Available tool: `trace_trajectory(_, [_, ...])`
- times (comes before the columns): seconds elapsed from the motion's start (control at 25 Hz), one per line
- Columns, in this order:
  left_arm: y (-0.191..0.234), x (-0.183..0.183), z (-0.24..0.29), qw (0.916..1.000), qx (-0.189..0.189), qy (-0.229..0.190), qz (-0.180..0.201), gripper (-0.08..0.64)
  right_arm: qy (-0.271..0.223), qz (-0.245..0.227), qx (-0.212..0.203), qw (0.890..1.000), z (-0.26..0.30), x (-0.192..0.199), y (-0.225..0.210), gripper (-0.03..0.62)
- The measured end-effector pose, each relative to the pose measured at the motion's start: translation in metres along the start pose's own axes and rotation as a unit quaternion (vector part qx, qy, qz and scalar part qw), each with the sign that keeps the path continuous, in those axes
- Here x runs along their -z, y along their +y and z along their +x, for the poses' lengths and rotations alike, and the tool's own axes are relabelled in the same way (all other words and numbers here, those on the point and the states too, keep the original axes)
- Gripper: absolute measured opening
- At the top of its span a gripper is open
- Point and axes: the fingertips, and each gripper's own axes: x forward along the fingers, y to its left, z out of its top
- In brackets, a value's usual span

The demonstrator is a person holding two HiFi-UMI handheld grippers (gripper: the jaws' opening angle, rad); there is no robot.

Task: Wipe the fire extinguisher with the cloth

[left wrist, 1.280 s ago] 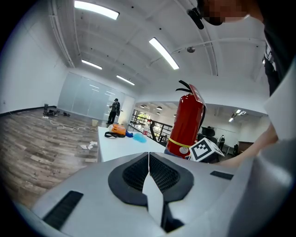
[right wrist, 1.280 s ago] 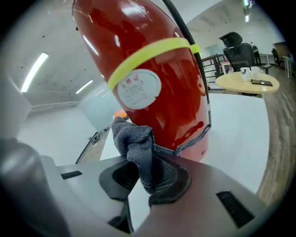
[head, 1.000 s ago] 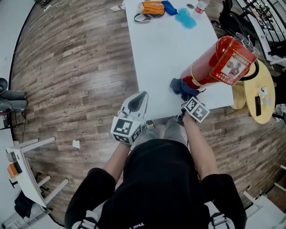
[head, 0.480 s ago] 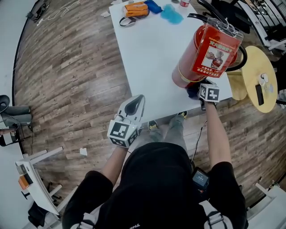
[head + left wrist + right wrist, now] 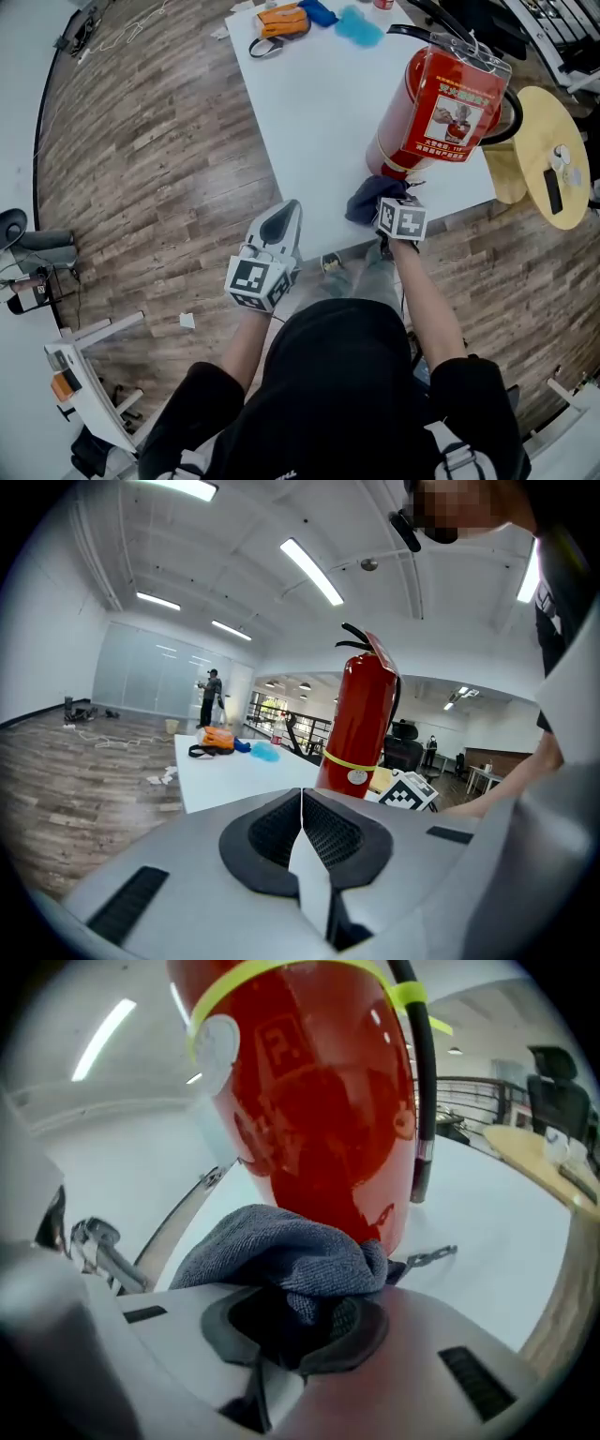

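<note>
A red fire extinguisher (image 5: pixel 439 101) stands upright on the white table (image 5: pixel 319 103) near its right front corner, with a black hose and a printed label. My right gripper (image 5: pixel 382 208) is shut on a dark blue-grey cloth (image 5: pixel 366 197) and holds it against the base of the extinguisher (image 5: pixel 319 1101). The cloth (image 5: pixel 281 1251) bunches out of the jaws, right below the red body. My left gripper (image 5: pixel 281 225) is shut with nothing in it and hovers at the table's front edge, to the left. The extinguisher (image 5: pixel 361 724) shows ahead of it.
An orange bag (image 5: pixel 281 19) and pale blue items (image 5: pixel 361 26) lie at the table's far end. A round yellow stool (image 5: pixel 548 155) stands to the right of the table. Wood floor surrounds it, and a white rack (image 5: pixel 89 384) stands at the lower left.
My right gripper has moved with the cloth from the extinguisher's right side back leftward, down to its base at the front. The left gripper has barely moved.
</note>
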Motion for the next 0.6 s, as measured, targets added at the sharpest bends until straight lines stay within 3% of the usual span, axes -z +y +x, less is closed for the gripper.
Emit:
trace_trajectory(0.08, [0.009, -0.004, -0.009, 0.9999, -0.013, -0.007, 0.0, 0.024, -0.016, 0.088, 0.013, 0.996, 0.009, -0.005, 0.012, 0.058])
trace_trajectory(0.12, [0.013, -0.005, -0.014, 0.9998, -0.019, -0.009, 0.0, 0.024, -0.022, 0.11, 0.005, 0.994, 0.013, -0.008, 0.02, 0.058])
trace_trajectory(0.24, [0.023, -0.004, -0.026, 0.9993, -0.037, -0.01, -0.003, 0.025, -0.042, 0.116, -0.026, 0.992, 0.032, -0.029, 0.048, 0.058])
trace_trajectory(0.36, [0.031, -0.002, -0.038, 0.9986, -0.051, -0.01, -0.002, 0.024, -0.049, 0.164, -0.021, 0.985, 0.047, -0.041, 0.054, 0.058])
trace_trajectory(0.48, [0.033, 0.002, -0.04, 0.9986, -0.052, -0.007, -0.006, 0.023, -0.046, 0.142, -0.026, 0.988, 0.035, -0.034, 0.05, 0.058])
trace_trajectory(0.6, [0.026, 0.004, -0.029, 0.9993, -0.036, -0.007, -0.006, 0.024, -0.029, 0.062, -0.032, 0.997, 0.015, -0.016, 0.033, 0.058])
